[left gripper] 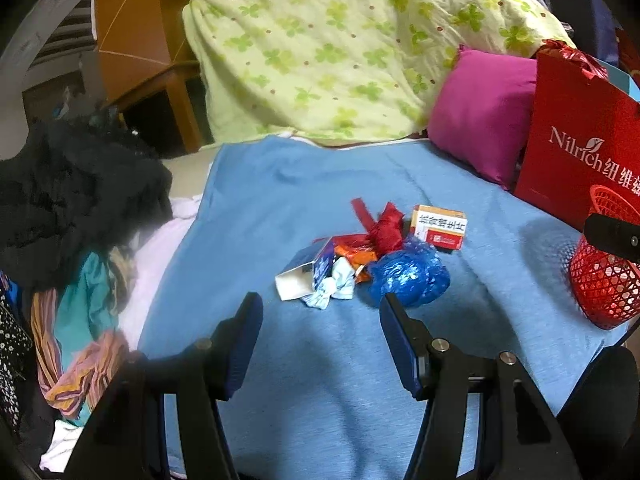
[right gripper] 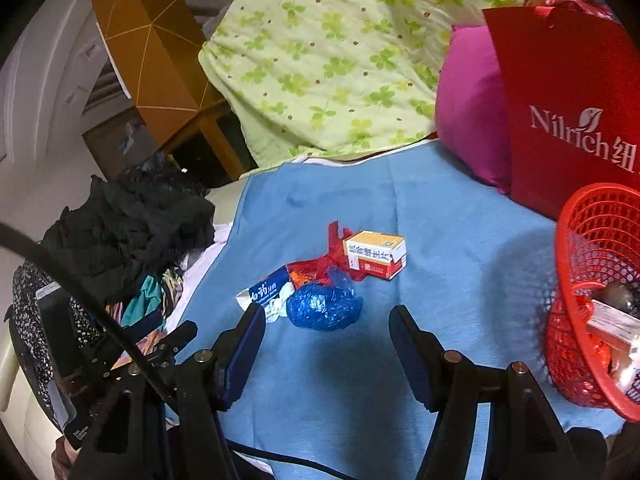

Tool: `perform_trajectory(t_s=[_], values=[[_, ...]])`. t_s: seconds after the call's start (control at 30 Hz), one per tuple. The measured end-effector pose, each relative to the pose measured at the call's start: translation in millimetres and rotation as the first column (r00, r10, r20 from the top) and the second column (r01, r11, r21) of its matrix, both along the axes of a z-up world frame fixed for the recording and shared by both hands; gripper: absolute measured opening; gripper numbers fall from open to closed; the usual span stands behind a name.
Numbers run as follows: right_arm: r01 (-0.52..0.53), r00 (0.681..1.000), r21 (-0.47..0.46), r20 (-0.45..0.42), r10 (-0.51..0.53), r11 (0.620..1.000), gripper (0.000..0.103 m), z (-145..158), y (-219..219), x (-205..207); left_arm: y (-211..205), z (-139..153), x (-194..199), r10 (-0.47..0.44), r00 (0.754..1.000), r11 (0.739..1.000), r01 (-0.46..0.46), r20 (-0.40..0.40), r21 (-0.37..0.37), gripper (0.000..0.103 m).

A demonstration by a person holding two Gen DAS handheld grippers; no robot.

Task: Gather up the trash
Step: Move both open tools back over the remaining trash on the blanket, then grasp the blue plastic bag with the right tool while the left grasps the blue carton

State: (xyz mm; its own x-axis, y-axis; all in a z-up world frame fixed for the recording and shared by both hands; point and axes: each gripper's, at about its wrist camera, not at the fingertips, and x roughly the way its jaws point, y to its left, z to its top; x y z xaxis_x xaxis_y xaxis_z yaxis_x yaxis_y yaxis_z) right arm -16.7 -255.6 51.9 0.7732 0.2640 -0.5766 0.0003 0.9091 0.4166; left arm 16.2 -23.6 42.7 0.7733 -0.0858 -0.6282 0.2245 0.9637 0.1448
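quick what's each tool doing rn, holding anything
Left tool: open, holding nothing, short of the trash pile.
Right tool: open, holding nothing, the blue crumpled bag just ahead.

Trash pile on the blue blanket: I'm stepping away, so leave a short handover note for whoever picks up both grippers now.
Left gripper: open, empty, short of the pile.
Right gripper: open, empty, just short of the blue crumpled bag.
Things: the bag, the orange-and-white box, toothpaste carton and red wrappers lie clustered on the blue blanket. Red basket is at the right edge.
Done: the basket already holds some trash.
Left: the whole pile.
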Motion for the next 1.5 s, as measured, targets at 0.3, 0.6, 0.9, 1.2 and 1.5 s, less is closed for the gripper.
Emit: perform_trajectory(t_s=[0.3,0.6,0.9,1.2,1.5], values=[[-0.022,0.99,-0.028,-0.142,0.017,0.999,0.069,-54,12,46,50,-41,22,0.089,0.989,0.995,-0.094,-0.119,-0.039,0.062],[-0.058,0.976,0.047,-0.209,0.066,0.997,0.069,-96,34,107,79,-72,47,0.137,0.968,0.987,-0.151,-0.21,-0.05,0.062],[-0.183,0.948,-0.058,-0.276,0.161,0.981,0.067,-135,88,172,69,-59,115,0.043,0.975,0.982,-0.082,-0.218,-0.171,0.069],[-0.195,0.964,-0.043,-0.192,0.184,0.98,0.055,-131,66,140,21,-77,180,-0.07,0.94,0.979,0.0,-0.335,-0.203,0.074],[-0.129,0.977,0.008,-0.173,0.128,0.992,0.055,-114,16,78,12,-112,195,-0.033,0.915,0.974,-0.06,-0.401,-0.219,0.054]])
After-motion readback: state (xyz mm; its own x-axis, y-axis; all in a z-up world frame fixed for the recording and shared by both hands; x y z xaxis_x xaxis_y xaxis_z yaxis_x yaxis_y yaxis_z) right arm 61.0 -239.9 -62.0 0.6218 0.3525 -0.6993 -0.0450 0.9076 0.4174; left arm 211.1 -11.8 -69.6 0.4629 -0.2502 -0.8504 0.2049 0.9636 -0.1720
